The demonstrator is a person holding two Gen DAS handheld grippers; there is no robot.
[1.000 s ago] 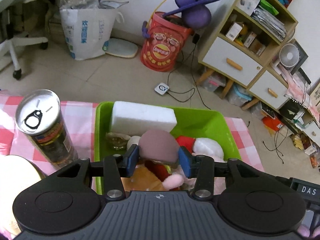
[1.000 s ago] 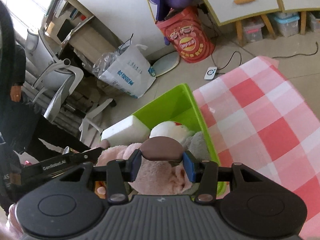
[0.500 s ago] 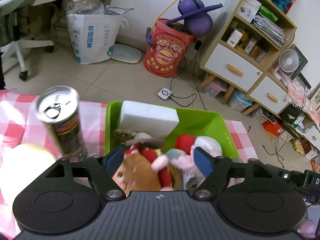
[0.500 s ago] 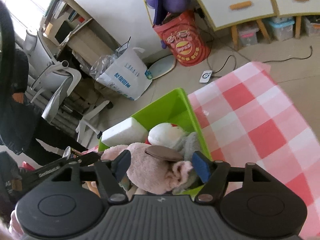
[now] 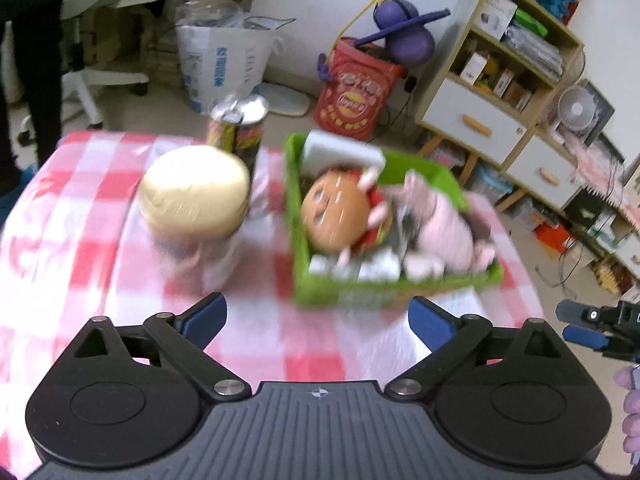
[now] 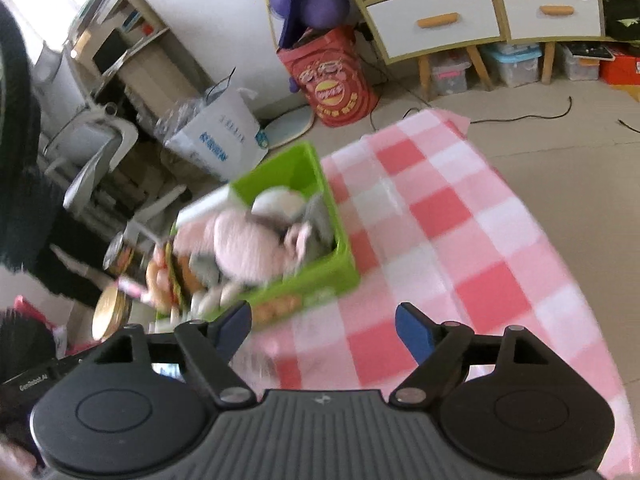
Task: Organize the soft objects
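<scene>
Both grippers have let go and pulled back since 1 s ago: then each was clamped on a toy over the bin, now both sit wide apart w/ nothing between the blue pads, and the bin is farther off in both views.

L to R in the left wrist view: pink-white checked tablecloth (image 5: pixel 80 248); a round cream-coloured lidded tub (image 5: pixel 195 200) standing on it; just behind that a tall can (image 5: pixel 239 128) w/ silver pull-tab top, upright. Right of these the green bin (image 5: pixel 384 292), resting on the cloth. Inside: white foam block (image 5: pixel 344 154) at the far end, burger plush (image 5: pixel 340 212) on the left side, pink plush (image 5: pixel 444 224) on the right, a few smaller white/grey soft bits along the near wall, too blurred to name. Left gripper (image 5: pixel 318 320) hovers over bare cloth short of the bin, jaws spread, empty. Far right edge: blue tips of the right gripper (image 5: pixel 580 326).

Right wrist view, L to R: cream tub (image 6: pixel 110 312) and can (image 6: pixel 120 256) partly hidden at left, bin (image 6: pixel 320 276) w/ pink plush (image 6: pixel 244 244) piled on top, checked cloth (image 6: pixel 460 240) to the right. Right gripper (image 6: pixel 324 328) jaws spread, empty, just short of the bin's near corner.

Frames motion-blurred.
</scene>
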